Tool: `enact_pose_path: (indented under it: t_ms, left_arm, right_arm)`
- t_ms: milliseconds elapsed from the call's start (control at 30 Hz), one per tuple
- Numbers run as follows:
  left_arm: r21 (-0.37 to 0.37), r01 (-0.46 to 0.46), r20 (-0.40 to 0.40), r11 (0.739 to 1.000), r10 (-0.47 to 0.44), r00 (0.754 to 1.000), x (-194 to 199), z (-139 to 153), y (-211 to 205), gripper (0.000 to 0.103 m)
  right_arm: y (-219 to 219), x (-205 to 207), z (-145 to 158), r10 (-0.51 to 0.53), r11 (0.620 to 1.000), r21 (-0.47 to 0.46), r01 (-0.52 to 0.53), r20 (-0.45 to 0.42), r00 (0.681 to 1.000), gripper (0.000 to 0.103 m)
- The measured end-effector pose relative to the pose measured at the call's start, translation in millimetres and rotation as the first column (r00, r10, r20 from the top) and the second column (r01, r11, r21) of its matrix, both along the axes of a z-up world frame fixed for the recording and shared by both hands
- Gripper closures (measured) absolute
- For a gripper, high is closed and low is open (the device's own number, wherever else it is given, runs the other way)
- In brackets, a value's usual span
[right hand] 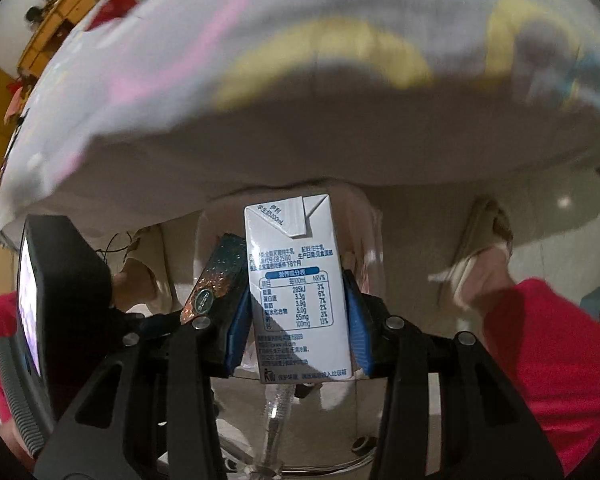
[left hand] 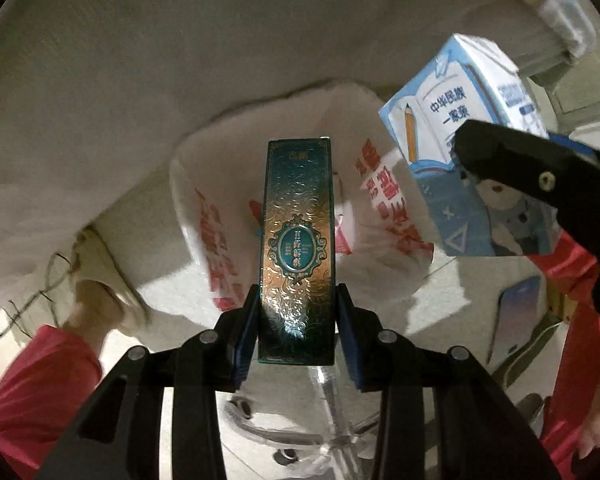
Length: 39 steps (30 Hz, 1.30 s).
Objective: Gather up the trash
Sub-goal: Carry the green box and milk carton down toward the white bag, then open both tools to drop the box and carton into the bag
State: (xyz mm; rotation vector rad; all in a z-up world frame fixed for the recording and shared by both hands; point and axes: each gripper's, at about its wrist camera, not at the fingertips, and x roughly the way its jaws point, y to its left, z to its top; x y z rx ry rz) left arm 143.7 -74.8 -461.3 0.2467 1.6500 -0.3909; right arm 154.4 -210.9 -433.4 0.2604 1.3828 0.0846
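Note:
My left gripper (left hand: 298, 312) is shut on a tall teal and gold box (left hand: 298, 240) and holds it above a white plastic bag with red print (left hand: 384, 200) that stands open on the floor. My right gripper (right hand: 298, 308) is shut on a white and blue milk carton (right hand: 298, 292). The carton also shows in the left wrist view (left hand: 452, 140), held at the upper right beside the bag. The teal box shows in the right wrist view (right hand: 216, 280) just left of the carton.
A bed with a pale cover (right hand: 300, 80) hangs over the scene. The person's red trouser legs (right hand: 548, 360) and slippered feet (right hand: 484, 240) stand either side. A phone (left hand: 516, 316) lies on the floor at right. A clear plastic bottle (right hand: 276, 420) lies below the grippers.

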Motion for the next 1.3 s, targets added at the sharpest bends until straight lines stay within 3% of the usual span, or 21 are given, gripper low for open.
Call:
enact_pose_path:
  t_ms: [300, 700, 1133, 1200, 1300]
  left_arm:
    - [0.014, -0.042, -0.043, 0.999, 0.043, 0.998, 15.6, -39.1, -5.5, 0.066]
    - [0.035, -0.047, -0.109, 0.998, 0.051, 0.993, 20.7, -75.0, -10.0, 0.066]
    - [0.011, -0.111, -0.172, 0.994, 0.111, 0.979, 31.6, -96.2, -1.7, 0.066]
    - [0.008, -0.119, -0.176, 0.993, 0.118, 0.977, 33.0, -96.8, -1.8, 0.064]
    - [0.003, -0.132, -0.180, 0.991, 0.130, 0.975, 34.1, -95.9, -1.9, 0.051]
  right_arm:
    - [-3.3, 17.0, -55.9, -0.065, 0.998, 0.006, 0.066, -0.072, 0.995, 0.061]
    - [0.2, 24.6, -101.4, -0.133, 0.989, 0.051, 0.141, -0.136, 0.982, 0.061]
    - [7.4, 27.8, -124.4, -0.134, 0.987, 0.061, 0.148, -0.189, 0.973, 0.060]
    - [6.4, 30.9, -128.6, -0.133, 0.987, 0.061, 0.147, -0.195, 0.972, 0.060]
    - [5.3, 32.1, -130.4, -0.128, 0.989, 0.053, 0.141, -0.200, 0.971, 0.060]
